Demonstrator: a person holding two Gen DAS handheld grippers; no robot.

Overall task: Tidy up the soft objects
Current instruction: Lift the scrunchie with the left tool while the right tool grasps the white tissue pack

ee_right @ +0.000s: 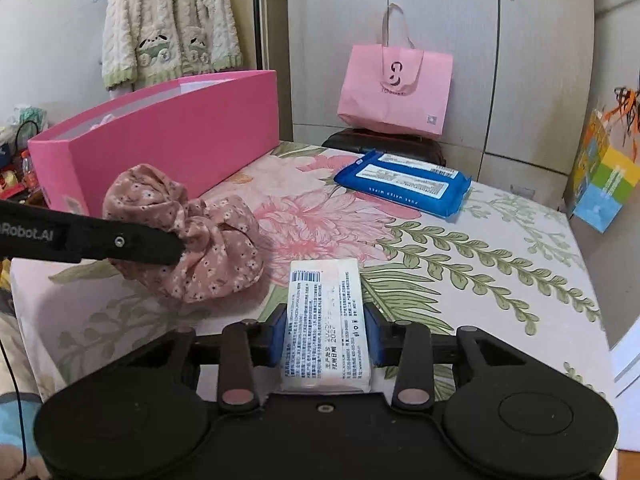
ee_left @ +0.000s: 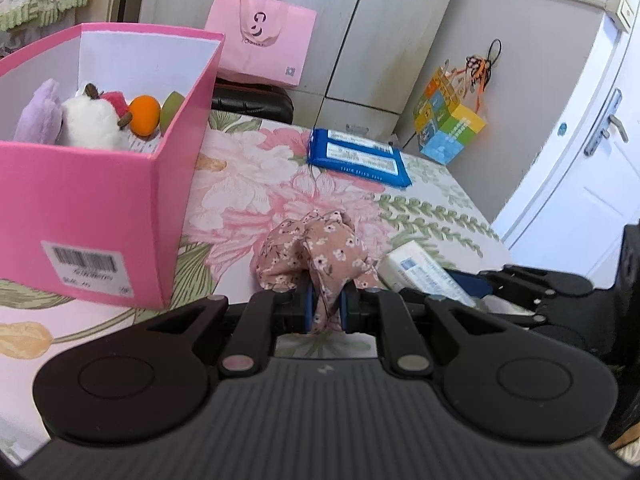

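My left gripper (ee_left: 326, 308) is shut on a dusty-pink floral fabric scrunchie (ee_left: 316, 248), which bunches up just above the flowered table cover; the scrunchie also shows in the right wrist view (ee_right: 192, 236), with the left gripper's finger (ee_right: 120, 240) against it. My right gripper (ee_right: 326, 338) is shut on a white tissue pack (ee_right: 324, 328) that lies lengthwise between the blue pads. The pack's end shows in the left wrist view (ee_left: 420, 272). A pink box (ee_left: 96, 208) at the left holds plush toys: a purple one, a white one (ee_left: 94, 120) and an orange fruit (ee_left: 145, 115).
A blue wet-wipes pack (ee_left: 358, 158) lies at the back of the table (ee_right: 500, 264). A pink paper bag (ee_right: 394, 88) stands on a dark stool behind it. A colourful gift bag (ee_left: 448, 124) hangs at the right. A door (ee_left: 592, 168) is at far right.
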